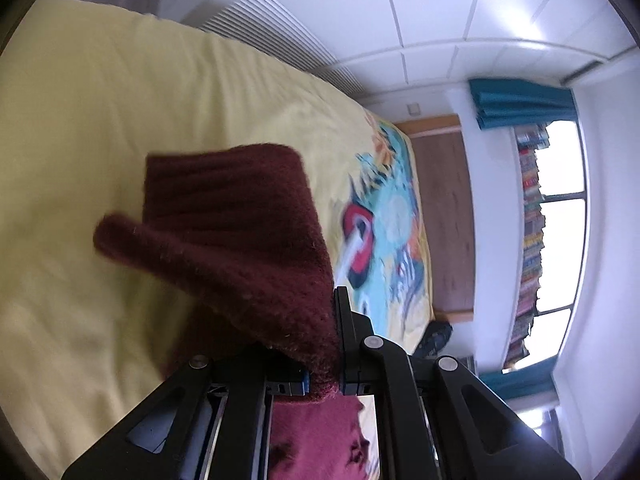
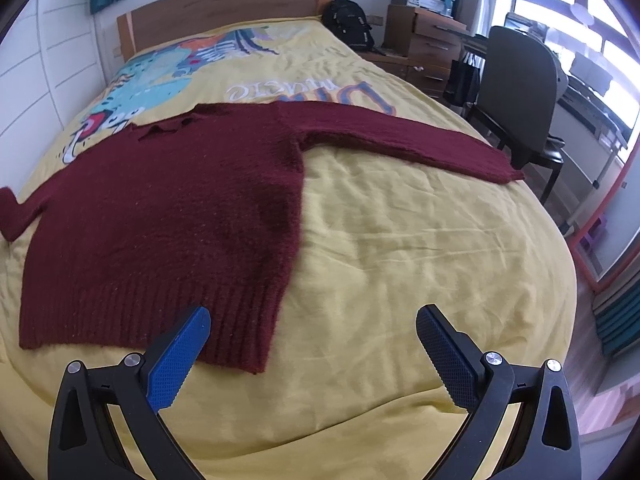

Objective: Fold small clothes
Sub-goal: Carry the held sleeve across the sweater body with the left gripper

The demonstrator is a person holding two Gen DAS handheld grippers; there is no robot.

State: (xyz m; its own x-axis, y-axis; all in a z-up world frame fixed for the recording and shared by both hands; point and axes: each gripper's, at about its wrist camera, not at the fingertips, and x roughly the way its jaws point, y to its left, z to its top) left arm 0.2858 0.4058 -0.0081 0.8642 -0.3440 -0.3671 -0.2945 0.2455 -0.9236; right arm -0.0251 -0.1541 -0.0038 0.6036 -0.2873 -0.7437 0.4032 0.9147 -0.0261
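Through the left wrist camera I see my left gripper clenched on the maroon sweater's sleeve, raised above the yellow bedspread. On the right wrist camera, my right gripper gapes wide, holding nothing, over the sweater lying flat on the bed.

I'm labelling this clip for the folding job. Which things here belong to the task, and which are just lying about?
Part of the job:
- maroon sweater
- left gripper, shut on its sleeve
- right gripper, open above the bed

Just lying about:
- black backpack
- office chair
- wooden drawers
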